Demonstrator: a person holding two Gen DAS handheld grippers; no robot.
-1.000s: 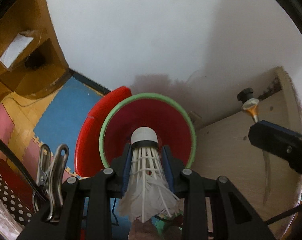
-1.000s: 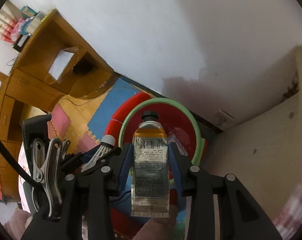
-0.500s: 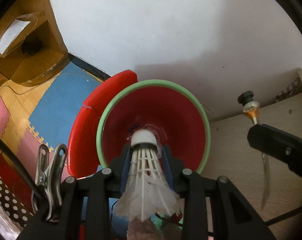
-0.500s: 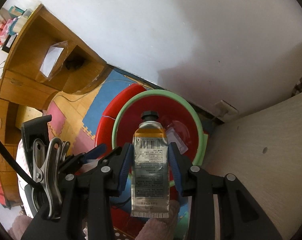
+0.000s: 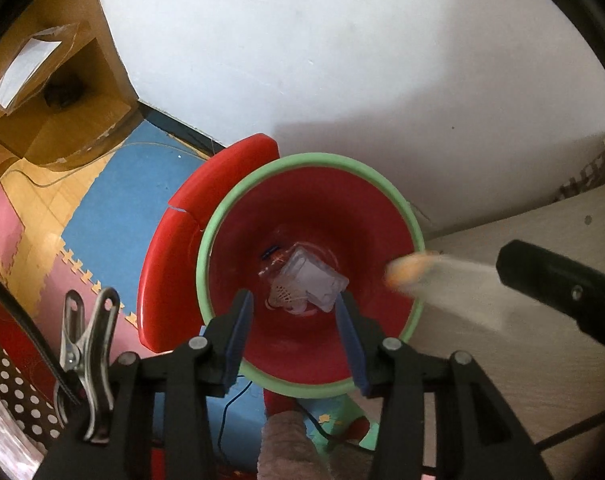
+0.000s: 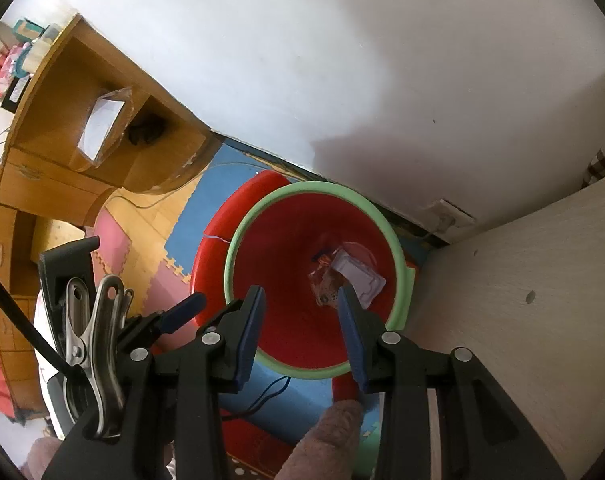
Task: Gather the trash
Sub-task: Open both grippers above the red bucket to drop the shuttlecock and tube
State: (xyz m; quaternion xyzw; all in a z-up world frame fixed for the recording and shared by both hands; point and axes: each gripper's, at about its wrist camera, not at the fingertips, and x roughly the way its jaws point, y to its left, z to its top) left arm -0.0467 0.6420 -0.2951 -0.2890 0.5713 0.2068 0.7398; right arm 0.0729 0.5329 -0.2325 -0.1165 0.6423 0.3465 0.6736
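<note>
Tube dropped, lying crosswise over bin

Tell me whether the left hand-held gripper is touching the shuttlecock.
Apart. Left wrist view: the shuttlecock lies deep in the bin, red showing between it and the left hand-held gripper, jaws opening.

Your red bin with its green rim stands upright on the floor mat against the wall, its mouth open. At its bottom you have a white shuttlecock lying beside a clear plastic packet, touching it.
</note>
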